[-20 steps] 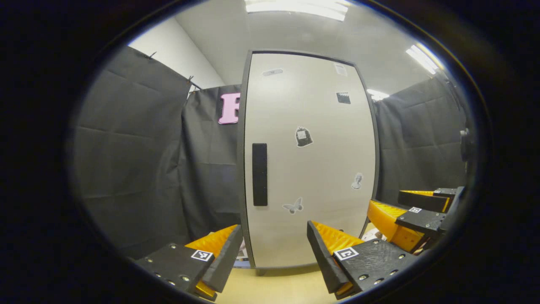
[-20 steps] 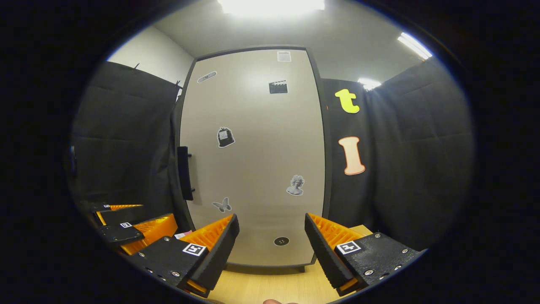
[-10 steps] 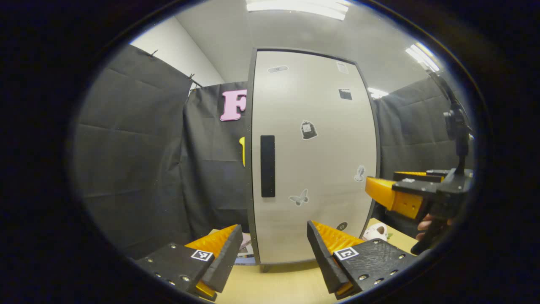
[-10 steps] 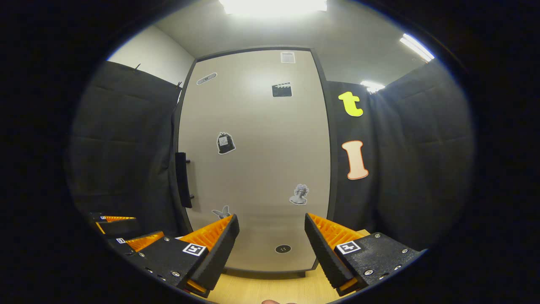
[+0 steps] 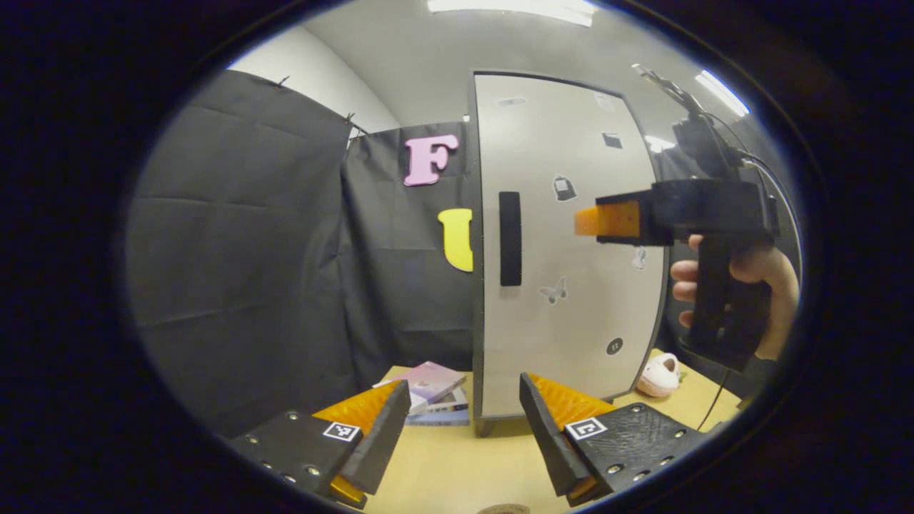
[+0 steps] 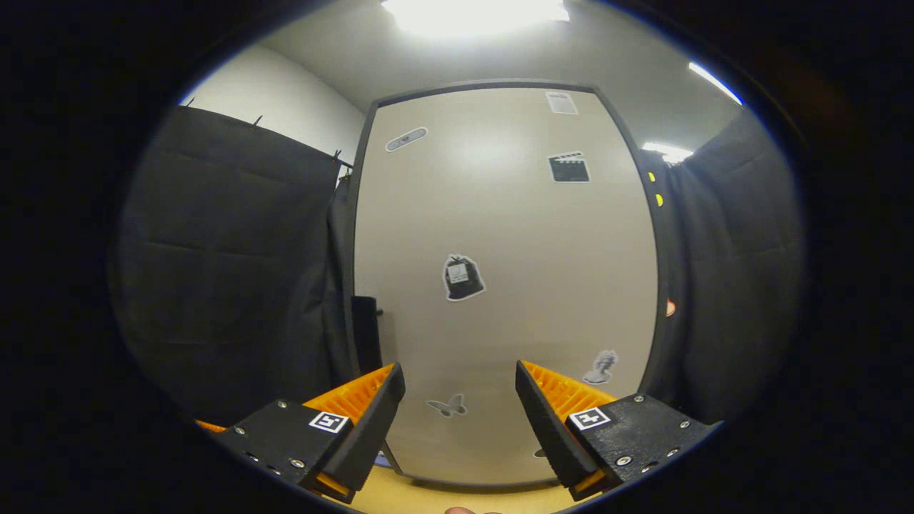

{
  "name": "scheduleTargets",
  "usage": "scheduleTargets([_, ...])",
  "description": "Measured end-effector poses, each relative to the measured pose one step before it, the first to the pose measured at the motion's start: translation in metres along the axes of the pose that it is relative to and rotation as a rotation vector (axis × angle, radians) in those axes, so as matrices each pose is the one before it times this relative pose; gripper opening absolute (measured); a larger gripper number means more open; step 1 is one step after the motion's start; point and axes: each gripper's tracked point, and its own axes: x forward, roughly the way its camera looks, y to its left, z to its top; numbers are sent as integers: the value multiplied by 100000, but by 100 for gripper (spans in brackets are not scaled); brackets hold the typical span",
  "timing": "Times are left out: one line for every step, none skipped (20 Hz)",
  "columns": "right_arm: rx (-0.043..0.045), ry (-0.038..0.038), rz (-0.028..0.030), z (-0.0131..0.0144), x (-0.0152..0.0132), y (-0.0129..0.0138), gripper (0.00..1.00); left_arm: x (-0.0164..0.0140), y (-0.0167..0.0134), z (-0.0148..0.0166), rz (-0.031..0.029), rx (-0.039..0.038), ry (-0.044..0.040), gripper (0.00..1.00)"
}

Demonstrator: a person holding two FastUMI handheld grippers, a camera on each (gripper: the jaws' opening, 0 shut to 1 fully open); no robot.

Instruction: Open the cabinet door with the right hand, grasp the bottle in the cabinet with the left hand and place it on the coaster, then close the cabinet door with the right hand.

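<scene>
- Since a second ago the right gripper point(image 5: 582, 221) has come up from the low right corner of the left gripper view to handle height in front of the cabinet door point(image 5: 571, 243), and the left gripper point(image 5: 460, 421) has backed off, so more worktop point(image 5: 457, 471) shows now.
- Cabinet's shut tight, so whatever is inside is hidden; can't see the bottle at all.
- Door handle point(image 5: 510, 238) is a dark vertical bar near the door's left edge. In the right gripper view the handle point(image 6: 366, 332) sits just above its left finger, not touching.
- Left gripper fingers are apart, nothing between them, low over the worktop.
- Right gripper point(image 6: 460, 421) fingers are spread too, empty, pointing at the door point(image 6: 500, 285).
- A hand point(image 5: 750, 285) wraps the right gripper's grip.
- Books point(image 5: 432, 392) are stacked left of the cabinet, partly behind a finger; a small plush thing point(image 5: 658, 375) on the right is hard to make out.
</scene>
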Motion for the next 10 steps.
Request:
scheduleTargets([580,-177,2154,51,718,1349,96,-347,823,-651,1556,-557,1220,88])
scheduleTargets([548,-20,1827,-84,952,1263,96,-379,797,-422,1624,-496,933,88])
scheduleTargets([300,317,945,-271,1000,907,94,-231,836,-412,1480,-758,576,88])
scheduleTargets([39,566,676,-403,984,816,94,-271,648,-236,1349,-907,295,88])
scheduleTargets([75,1169,156,-608,897,638,96,-140,815,-159,1270,-761,216,88])
scheduleTargets([242,1347,184,-552,885,572,96,-84,661,-78,1202,-487,135,88])
scheduleTargets([-165,1159,-464,-612,954,214,96,-6,553,-178,1157,-403,-128,88])
scheduleTargets([-166,520,-284,-294,660,338,96,88,596,-80,1185,-300,238,88])
scheduleTargets([-129,402,7,-283,455,307,96,48,650,-221,1098,-300,369,88])
scheduleTargets([-201,595,-1050,-380,522,90,95,27,333,-227,961,-476,620,88])
